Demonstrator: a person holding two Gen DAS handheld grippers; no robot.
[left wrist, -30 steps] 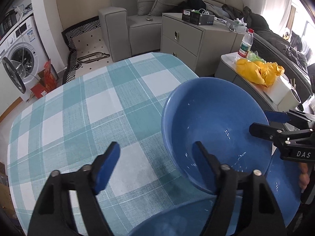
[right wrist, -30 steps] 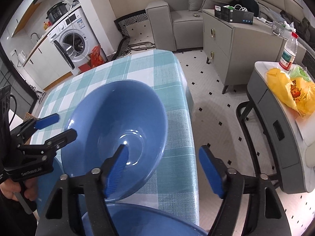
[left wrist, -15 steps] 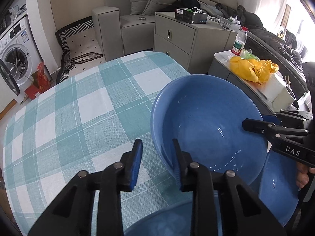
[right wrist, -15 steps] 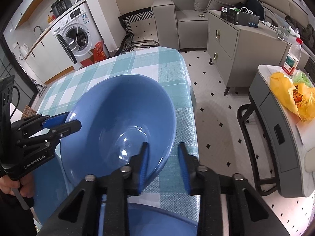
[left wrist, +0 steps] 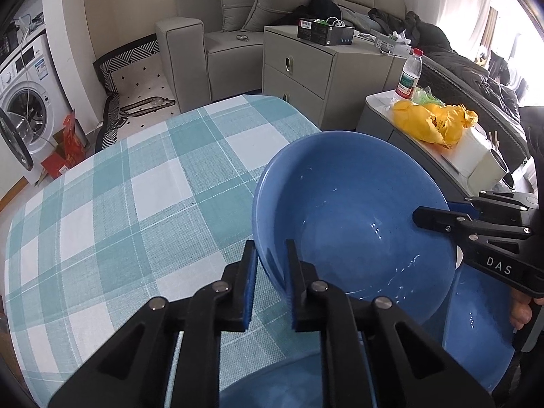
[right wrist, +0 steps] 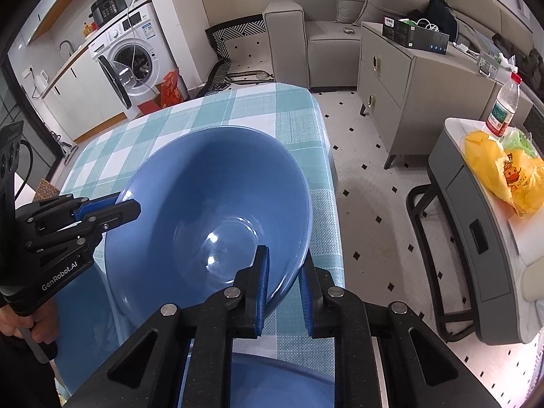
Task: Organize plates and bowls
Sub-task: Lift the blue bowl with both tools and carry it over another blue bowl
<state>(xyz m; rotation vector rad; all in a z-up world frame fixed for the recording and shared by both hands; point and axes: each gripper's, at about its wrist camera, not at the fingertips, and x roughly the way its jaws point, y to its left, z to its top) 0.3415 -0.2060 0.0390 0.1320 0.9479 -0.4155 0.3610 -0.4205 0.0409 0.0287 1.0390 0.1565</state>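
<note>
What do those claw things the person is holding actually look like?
Both are matte black plastic. The left gripper and right gripper each have two flat fingers faced with blue pads, with round silver pins at the joints. White lettering on their sides reads GenRobot.AI on the left, DAS on the right.

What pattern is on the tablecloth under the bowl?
A teal and white check; the tablecloth shows best in the left wrist view.

A grey sofa (left wrist: 238, 30) stood against the beige wall, with a grey two-drawer cabinet (left wrist: 316, 68) beside it on the pale floor (right wrist: 370, 170) (dotted with small black diamonds). A white washing machine (right wrist: 129, 57) sat open-doored at the left, and daylight glared through the window (left wrist: 510, 23) at the right.
</note>
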